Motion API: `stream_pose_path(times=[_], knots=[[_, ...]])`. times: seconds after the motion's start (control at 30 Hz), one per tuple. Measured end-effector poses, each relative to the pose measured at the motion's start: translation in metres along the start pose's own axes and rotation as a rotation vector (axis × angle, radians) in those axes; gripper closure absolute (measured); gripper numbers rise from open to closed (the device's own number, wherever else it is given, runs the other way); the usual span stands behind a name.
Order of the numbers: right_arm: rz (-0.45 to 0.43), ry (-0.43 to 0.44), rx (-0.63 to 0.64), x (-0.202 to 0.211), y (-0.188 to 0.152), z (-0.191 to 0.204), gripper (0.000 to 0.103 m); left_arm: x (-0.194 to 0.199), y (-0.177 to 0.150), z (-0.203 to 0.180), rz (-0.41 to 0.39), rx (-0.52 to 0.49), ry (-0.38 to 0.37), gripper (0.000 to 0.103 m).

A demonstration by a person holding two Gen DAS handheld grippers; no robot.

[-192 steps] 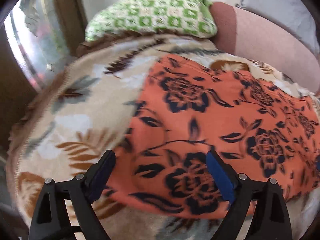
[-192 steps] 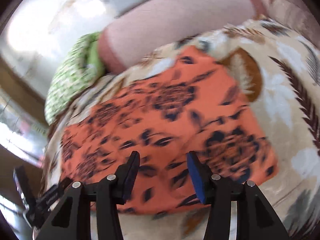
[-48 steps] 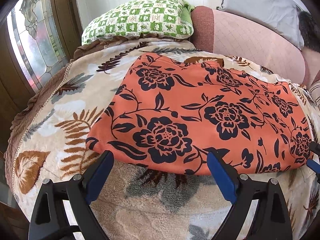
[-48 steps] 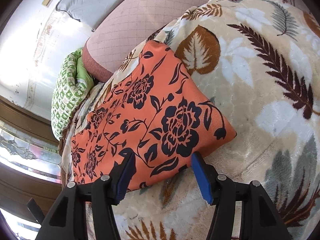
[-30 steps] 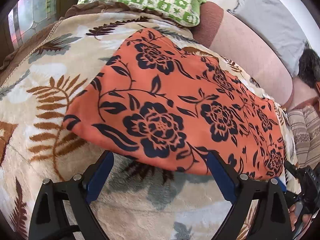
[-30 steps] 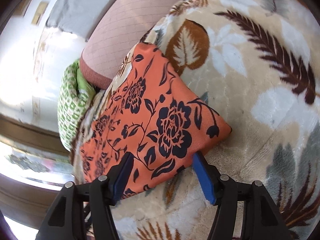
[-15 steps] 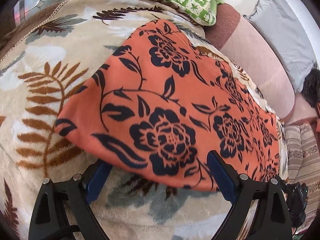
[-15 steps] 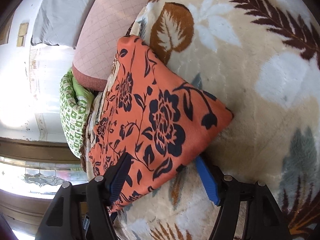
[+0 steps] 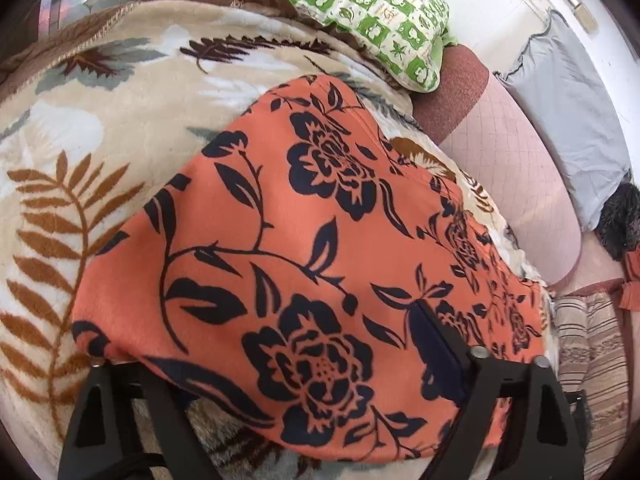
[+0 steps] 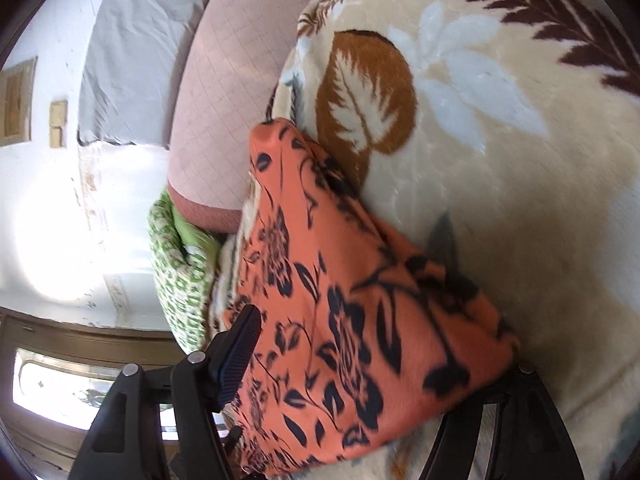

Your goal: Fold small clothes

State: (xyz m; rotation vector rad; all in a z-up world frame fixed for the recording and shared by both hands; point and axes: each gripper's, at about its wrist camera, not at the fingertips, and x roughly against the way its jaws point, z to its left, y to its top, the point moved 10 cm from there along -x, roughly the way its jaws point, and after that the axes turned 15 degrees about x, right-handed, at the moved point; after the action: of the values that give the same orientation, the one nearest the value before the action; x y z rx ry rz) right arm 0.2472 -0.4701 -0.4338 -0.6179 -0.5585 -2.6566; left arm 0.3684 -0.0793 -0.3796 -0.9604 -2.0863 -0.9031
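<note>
On plush leaf-print blanket point(image 9: 100, 132) — smooth orange floral cloth point(image 9: 304, 248), folded flat.

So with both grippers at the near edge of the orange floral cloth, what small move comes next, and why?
Probably close both grippers. On the left gripper and right gripper, the open jaws straddle the near edge of the orange floral cloth, one finger under it and one over, on the leaf-print blanket.

The orange garment point(image 9: 320, 240) is smooth, matt woven cloth printed with dark flowers. Under it the blanket point(image 9: 100, 128) is thick, fuzzy plush. Behind the garment, the pink cushion point(image 9: 516, 168) is quilted, and the green pillow point(image 9: 360, 12) is printed cotton-like cloth.
</note>
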Motion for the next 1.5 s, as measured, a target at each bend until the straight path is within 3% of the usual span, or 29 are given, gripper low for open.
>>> stream_pose_path(times=[0.03,0.1,0.17,0.2,0.3,0.43,0.7,0.87,1.33,1.5], knots=[[-0.008,0.009,0.0,-0.001,0.002,0.0,0.03,-0.001,0.0,0.0,-0.013,-0.011,0.013,0.036],[-0.025,0.019,0.001,-0.002,0.005,0.0,0.031,-0.004,0.002,0.003,-0.045,-0.05,0.056,0.051],[-0.024,0.0,0.024,-0.006,0.007,0.0,0.034,-0.007,0.003,0.0,-0.057,-0.066,0.058,0.052],[-0.022,-0.011,0.039,-0.008,0.007,0.001,0.039,-0.007,0.004,-0.001,-0.062,-0.069,0.06,0.054],[0.0,-0.082,0.093,-0.017,0.008,-0.003,0.078,-0.01,0.007,-0.005,-0.07,-0.07,0.046,0.07],[0.002,-0.1,0.111,-0.02,0.009,-0.003,0.08,-0.006,0.011,-0.008,-0.082,-0.063,0.027,0.082],[-0.06,-0.122,0.287,-0.003,0.009,0.039,0.082,0.016,0.011,-0.015,-0.127,-0.101,-0.01,0.086],[-0.078,-0.144,0.365,0.014,-0.001,0.053,0.082,0.028,-0.005,-0.007,-0.12,-0.125,0.002,0.086],[-0.066,-0.216,0.361,0.086,-0.047,0.006,0.082,0.063,-0.069,0.035,-0.058,-0.136,0.027,0.085],[0.013,-0.23,0.194,0.088,-0.061,-0.032,0.071,0.058,-0.068,0.048,0.003,-0.069,0.006,0.069]])
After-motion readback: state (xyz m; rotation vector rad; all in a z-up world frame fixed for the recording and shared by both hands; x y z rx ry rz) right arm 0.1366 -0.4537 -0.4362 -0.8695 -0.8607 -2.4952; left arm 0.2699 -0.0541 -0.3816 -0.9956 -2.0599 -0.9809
